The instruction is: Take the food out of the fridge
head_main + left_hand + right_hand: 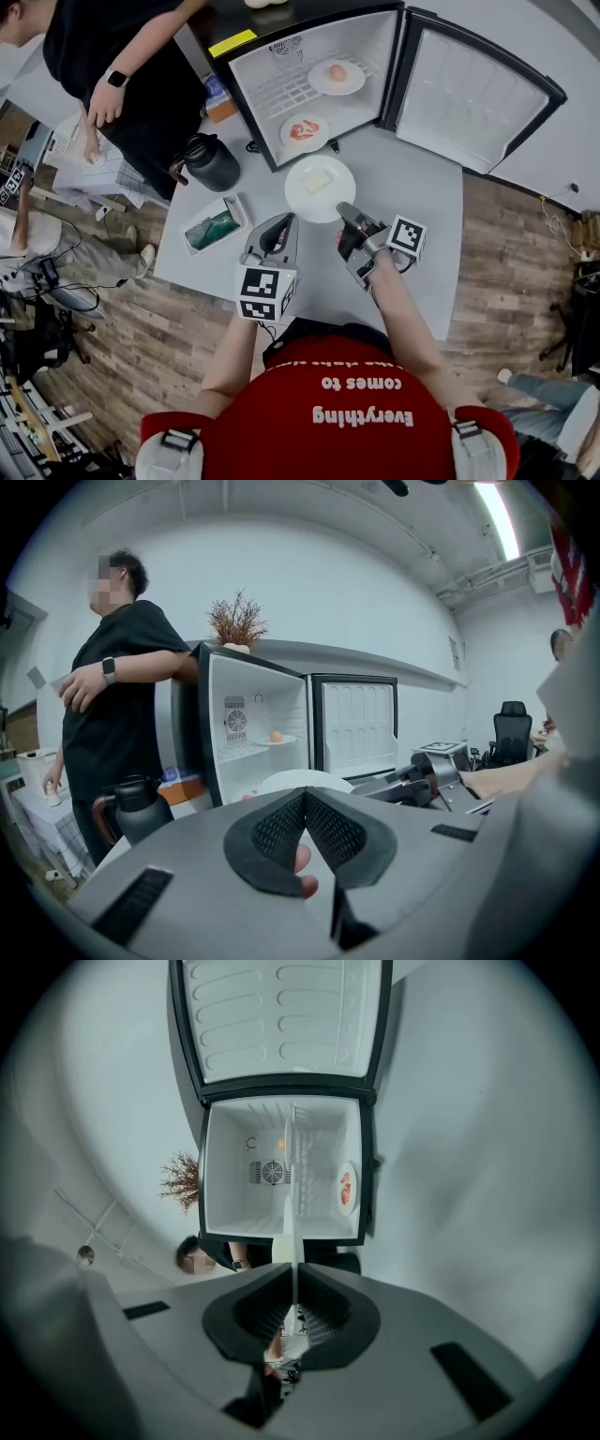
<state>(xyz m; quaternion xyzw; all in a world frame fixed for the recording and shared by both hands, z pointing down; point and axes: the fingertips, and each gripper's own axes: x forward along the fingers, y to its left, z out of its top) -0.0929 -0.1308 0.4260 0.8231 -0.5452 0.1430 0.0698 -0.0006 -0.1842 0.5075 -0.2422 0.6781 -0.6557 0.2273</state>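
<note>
The small fridge (246, 82) stands open on the grey table (412, 216). Inside, a plate with an orange-coloured food (337, 77) sits on the wire shelf and a plate with red food (305, 132) on the floor below. A third white plate with pale food (319, 186) is just outside the fridge, over the table. My right gripper (345, 214) is rolled on its side and shut on this plate's near rim; the plate shows edge-on (292, 1194) between its pads. My left gripper (279, 223) is beside the plate, shut and empty (305, 796).
A black jug (211, 161) and a white tray with a green packet (215, 225) are on the table's left. A person in black (112, 56) stands at the far left corner. The fridge door (473, 89) hangs open to the right.
</note>
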